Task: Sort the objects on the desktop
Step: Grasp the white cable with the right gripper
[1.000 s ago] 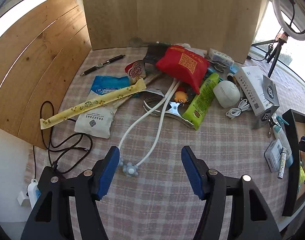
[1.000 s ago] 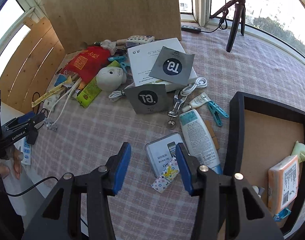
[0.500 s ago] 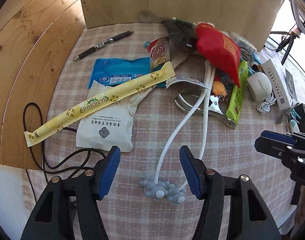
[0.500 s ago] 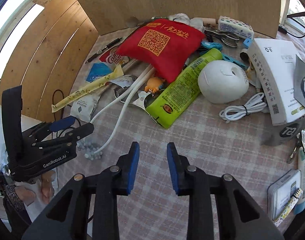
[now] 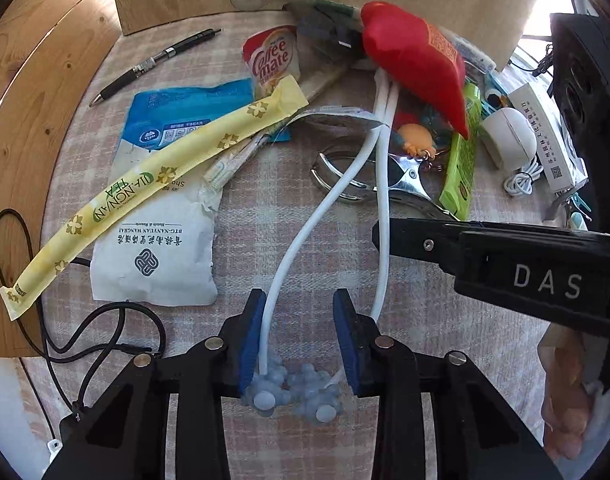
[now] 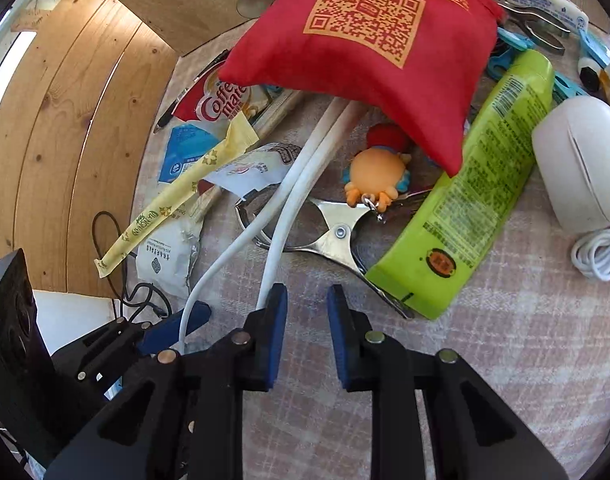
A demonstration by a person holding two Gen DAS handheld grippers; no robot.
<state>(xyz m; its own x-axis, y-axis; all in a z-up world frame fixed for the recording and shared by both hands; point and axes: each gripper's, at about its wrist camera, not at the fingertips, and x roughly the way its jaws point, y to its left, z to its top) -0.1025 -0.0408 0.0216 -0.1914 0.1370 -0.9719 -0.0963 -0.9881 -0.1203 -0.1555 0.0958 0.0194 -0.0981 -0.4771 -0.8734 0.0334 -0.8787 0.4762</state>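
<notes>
Closing over the near end of a white two-armed flexible massager (image 5: 379, 184), the left gripper (image 5: 299, 338) has dropped low since a second ago. Its blue-padded jaws straddle the pale blue knobbly heads (image 5: 293, 390); one white arm runs beside the left pad, though I cannot tell whether the pads press yet. The right gripper (image 6: 303, 320) has swung across from the tray side and now hovers just right of the other white arm, jaws narrowing on nothing. This suggests a two-handed lift of the massager is starting. Its far ends lie under a red fabric pouch (image 6: 365, 52) and across a shiny metal spring clamp (image 6: 329, 232), so pulling may drag them. The checked counter (image 6: 505, 320) is bare toward the near right; its left edge, with a black cable (image 5: 105, 332), lies close.
</notes>
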